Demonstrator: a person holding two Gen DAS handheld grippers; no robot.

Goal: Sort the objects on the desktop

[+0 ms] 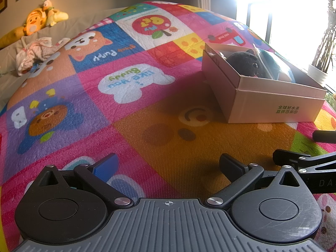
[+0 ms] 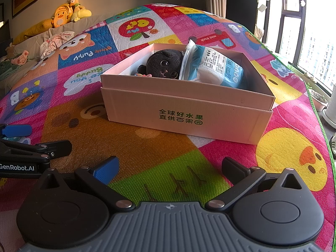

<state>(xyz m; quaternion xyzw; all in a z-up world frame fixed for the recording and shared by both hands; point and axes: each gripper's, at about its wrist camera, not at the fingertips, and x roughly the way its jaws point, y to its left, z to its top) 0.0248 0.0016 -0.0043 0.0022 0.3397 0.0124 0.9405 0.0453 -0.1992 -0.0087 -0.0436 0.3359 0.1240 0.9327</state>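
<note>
In the left wrist view, the left gripper hovers low over a colourful cartoon play mat, its fingers spread wide with nothing between them. A pink cardboard box with green printed characters sits on the mat ahead and to the right, open at the top. A black plush toy lies inside it, beside a clear-edged packet that glare from the window partly washes out. Part of the right gripper shows at the right edge, just beside the left one. Yellow plush toys rest far back on a grey cover.

In the right wrist view, the right gripper is likewise released and empty above the mat. The box stands straight ahead, holding the black plush toy on the left and a blue-and-white packet leaning against it on the right. The left gripper's blue-padded finger reaches in at the left edge
</note>
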